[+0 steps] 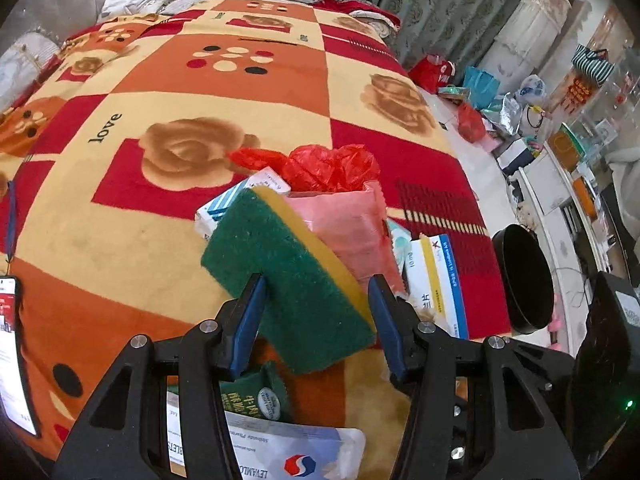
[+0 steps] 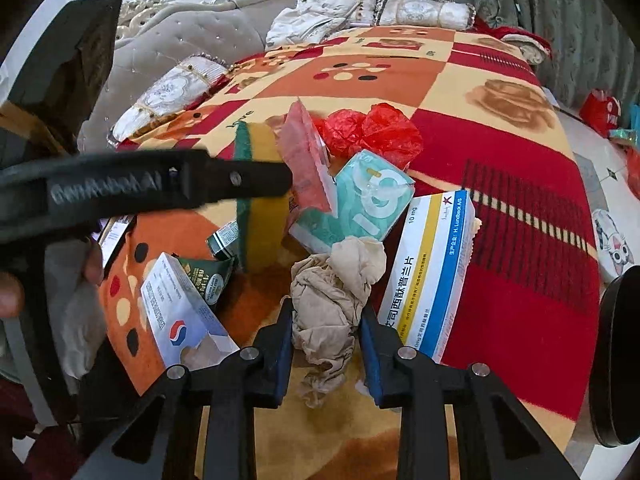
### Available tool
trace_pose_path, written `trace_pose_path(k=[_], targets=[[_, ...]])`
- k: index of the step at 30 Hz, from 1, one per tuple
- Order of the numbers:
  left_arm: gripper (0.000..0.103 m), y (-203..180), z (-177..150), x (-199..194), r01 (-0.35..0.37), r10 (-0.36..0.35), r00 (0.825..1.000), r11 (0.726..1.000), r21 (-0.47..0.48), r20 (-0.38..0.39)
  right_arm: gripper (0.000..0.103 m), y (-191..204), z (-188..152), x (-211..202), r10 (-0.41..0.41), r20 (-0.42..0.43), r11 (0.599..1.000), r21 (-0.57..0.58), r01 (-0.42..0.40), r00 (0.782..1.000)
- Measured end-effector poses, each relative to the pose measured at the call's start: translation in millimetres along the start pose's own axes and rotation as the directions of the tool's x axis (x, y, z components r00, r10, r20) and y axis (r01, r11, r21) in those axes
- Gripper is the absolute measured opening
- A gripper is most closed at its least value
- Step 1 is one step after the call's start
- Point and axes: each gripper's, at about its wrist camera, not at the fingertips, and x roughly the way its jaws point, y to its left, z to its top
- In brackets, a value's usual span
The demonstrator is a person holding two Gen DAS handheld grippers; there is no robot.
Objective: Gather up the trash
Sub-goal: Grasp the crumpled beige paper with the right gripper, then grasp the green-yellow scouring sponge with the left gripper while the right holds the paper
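Note:
My left gripper (image 1: 317,286) is shut on a green and yellow sponge (image 1: 288,280) and holds it above the patterned blanket (image 1: 120,220). The sponge (image 2: 262,216) and the left gripper's arm also show in the right wrist view. My right gripper (image 2: 326,312) is shut on a crumpled beige tissue (image 2: 332,292). Around them lie a pink packet (image 1: 352,228), a crumpled red plastic bag (image 2: 372,128), a teal packet (image 2: 360,204), a white medicine box with blue and yellow stripes (image 2: 428,280), a dark green sachet (image 2: 206,276) and a white box with a red and blue logo (image 2: 180,320).
A black round bin (image 1: 524,280) stands off the blanket's right edge; its rim (image 2: 616,360) shows in the right wrist view. Pillows (image 2: 172,96) and a grey headboard (image 2: 192,36) are at the far side. A phone (image 1: 12,352) lies at the left. Bags and boxes (image 1: 480,96) crowd the floor.

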Motion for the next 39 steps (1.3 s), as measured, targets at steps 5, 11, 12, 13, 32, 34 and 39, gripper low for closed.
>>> trace_pose_path(k=[5, 11, 12, 13, 32, 34, 39], targets=[[0.039, 20, -5, -4, 0.065, -0.065, 0.997, 0.998, -0.013, -0.038, 0.029, 0, -1, -1, 0.016, 0.004, 1.000, -0.004, -0.016, 1.000], [0.020, 35, -15, -22, 0.072, -0.072, 0.997, 0.997, -0.004, -0.033, 0.029, 2, 1, -7, 0.033, 0.022, 0.999, 0.001, -0.033, 0.999], [0.019, 38, -16, -26, 0.076, -0.076, 0.997, 0.997, -0.004, -0.028, 0.029, 3, 1, -8, 0.033, 0.024, 0.999, -0.001, -0.033, 0.999], [0.018, 39, -16, -29, 0.078, -0.078, 0.997, 0.997, -0.004, -0.024, 0.029, 4, 2, -9, 0.033, 0.025, 0.999, -0.003, -0.033, 0.999], [0.014, 26, 4, -74, 0.131, -0.132, 0.988, 0.991, 0.016, 0.085, 0.029, 7, 14, -53, 0.037, 0.131, 0.999, -0.013, -0.036, 0.991], [0.014, 17, 6, -76, 0.134, -0.137, 0.986, 0.990, 0.035, 0.090, 0.029, 4, 16, -59, 0.030, 0.146, 1.000, -0.006, -0.030, 0.989], [0.014, -7, 16, -77, 0.135, -0.144, 0.983, 0.987, 0.089, 0.112, 0.029, -5, 19, -71, 0.003, 0.173, 1.000, 0.005, -0.004, 0.985]])
